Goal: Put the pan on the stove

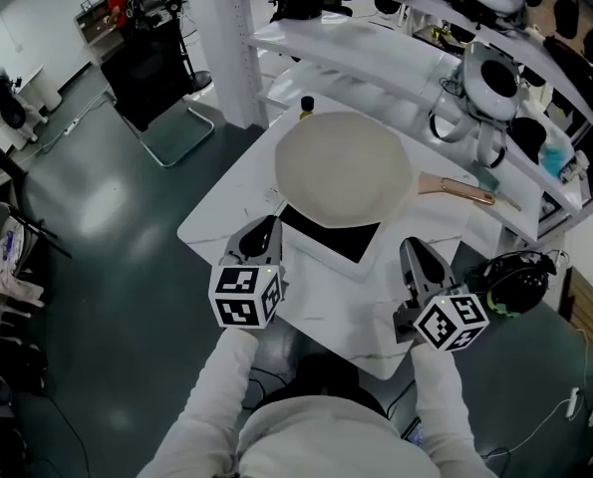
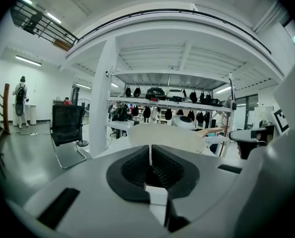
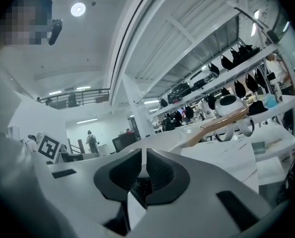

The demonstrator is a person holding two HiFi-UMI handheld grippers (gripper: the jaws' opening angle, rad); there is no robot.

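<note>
A wide cream pan [image 1: 344, 167] with a copper-coloured handle [image 1: 458, 189] pointing right rests on the black stove plate [image 1: 328, 233] on the white table [image 1: 346, 312]. My left gripper [image 1: 268, 225] hovers at the stove's near left corner, just short of the pan's rim, with its jaws together and nothing between them. My right gripper [image 1: 416, 250] hangs over the table to the right of the stove, also shut and holding nothing. In the left gripper view the pan [image 2: 167, 135] lies straight ahead of the jaws [image 2: 150, 150]. The right gripper view shows the handle [image 3: 216, 125] beyond its jaws [image 3: 143, 155].
White shelves [image 1: 406, 63] with round white helmet-like items [image 1: 490, 83] run behind and to the right of the table. A small bottle [image 1: 306, 106] stands at the table's far edge. Black headphones [image 1: 515, 282] sit at the right. A black chair [image 1: 156, 78] and a pillar [image 1: 238, 38] stand at the left.
</note>
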